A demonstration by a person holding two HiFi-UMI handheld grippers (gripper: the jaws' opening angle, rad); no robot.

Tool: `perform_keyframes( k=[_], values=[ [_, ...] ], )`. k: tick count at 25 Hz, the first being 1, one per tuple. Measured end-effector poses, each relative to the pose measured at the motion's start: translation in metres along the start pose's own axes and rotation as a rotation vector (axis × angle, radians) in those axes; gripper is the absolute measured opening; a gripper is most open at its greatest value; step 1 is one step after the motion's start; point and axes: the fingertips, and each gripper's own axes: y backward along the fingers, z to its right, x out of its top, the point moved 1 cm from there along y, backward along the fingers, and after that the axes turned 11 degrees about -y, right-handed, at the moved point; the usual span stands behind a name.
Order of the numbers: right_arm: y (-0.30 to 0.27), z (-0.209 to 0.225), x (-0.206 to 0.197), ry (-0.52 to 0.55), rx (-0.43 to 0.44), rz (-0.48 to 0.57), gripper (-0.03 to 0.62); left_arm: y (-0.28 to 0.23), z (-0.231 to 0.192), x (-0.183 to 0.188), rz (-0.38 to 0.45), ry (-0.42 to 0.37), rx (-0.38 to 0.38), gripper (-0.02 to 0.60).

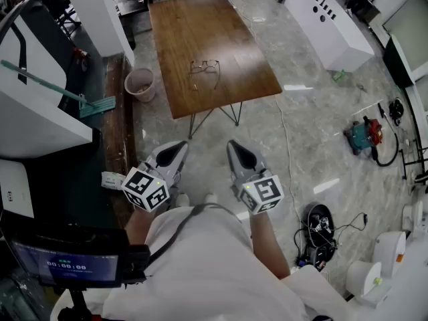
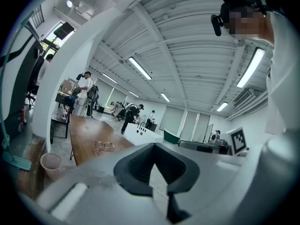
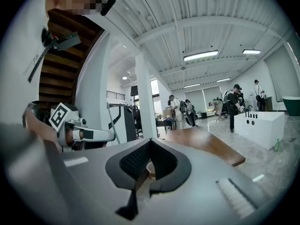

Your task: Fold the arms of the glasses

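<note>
Lying near the close edge of the wooden table point(image 1: 200, 25), the glasses point(image 1: 204, 67) seem to have their arms still spread. They look light, thin-framed and easily bent, with slippery lenses. A gentle pinch partway along one arm would likely suit, with the frame steadied at a corner by the hinge. The left gripper point(image 1: 178, 147) and the right gripper point(image 1: 234, 146) hang side by side close to the person, well short of the table, both with jaws closed together on nothing.
</note>
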Motion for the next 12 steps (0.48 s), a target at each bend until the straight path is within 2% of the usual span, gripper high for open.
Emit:
perform_keyframes(
  k=[12],
  values=[
    [-0.011,-0.011,-0.002,0.0,-0.009,-0.004,0.008,0.011,-0.016,0.001,0.002,0.0,-0.01,0.003]
  ],
)
